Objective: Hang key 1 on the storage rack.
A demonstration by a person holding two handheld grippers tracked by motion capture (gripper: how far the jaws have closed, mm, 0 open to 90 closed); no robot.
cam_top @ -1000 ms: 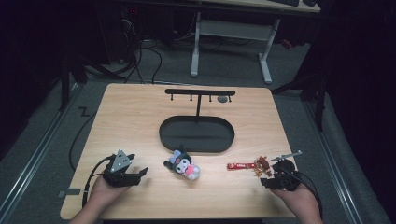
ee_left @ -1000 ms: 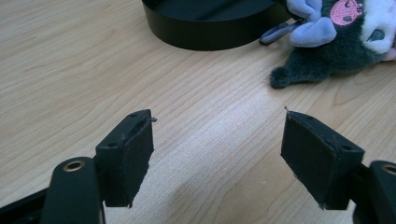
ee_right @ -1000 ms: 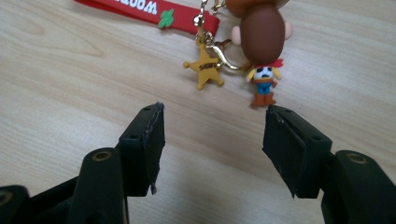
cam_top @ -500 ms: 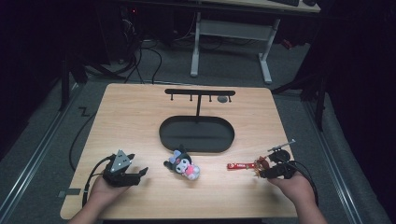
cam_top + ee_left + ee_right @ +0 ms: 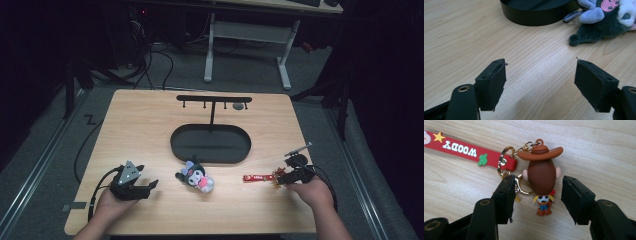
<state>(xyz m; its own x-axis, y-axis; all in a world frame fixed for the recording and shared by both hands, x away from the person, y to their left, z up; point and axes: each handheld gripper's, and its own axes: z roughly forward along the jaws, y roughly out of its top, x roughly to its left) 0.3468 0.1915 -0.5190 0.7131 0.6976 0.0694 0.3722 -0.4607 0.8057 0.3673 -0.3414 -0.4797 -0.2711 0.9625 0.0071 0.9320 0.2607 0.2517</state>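
Note:
A Woody keychain [image 5: 541, 176] lies face down on the wood, with a brown hat, a gold ring and a red strap [image 5: 461, 148] lettered WOODY. My right gripper [image 5: 537, 195] is open and low over it, one jaw on each side of the figure's body. In the high view the same keychain [image 5: 261, 178] lies at the front right, with the right gripper [image 5: 281, 180] at its right end. A dark plush toy [image 5: 196, 176] with lilac ears and a pink patch lies front centre. My left gripper [image 5: 151, 186] rests open at the front left, the plush [image 5: 604, 22] beyond its jaws.
A black oval tray [image 5: 210, 145] sits mid-table with a black T-shaped hook rack [image 5: 214, 100] rising behind it. The tray's wall [image 5: 536, 15] is close ahead of the left gripper. Cables trail from both grippers. A white desk frame [image 5: 245, 40] stands on the floor beyond the table.
My right gripper has moved left and dipped down onto the figure end of the keychain. The left gripper, plush and tray have stayed put.

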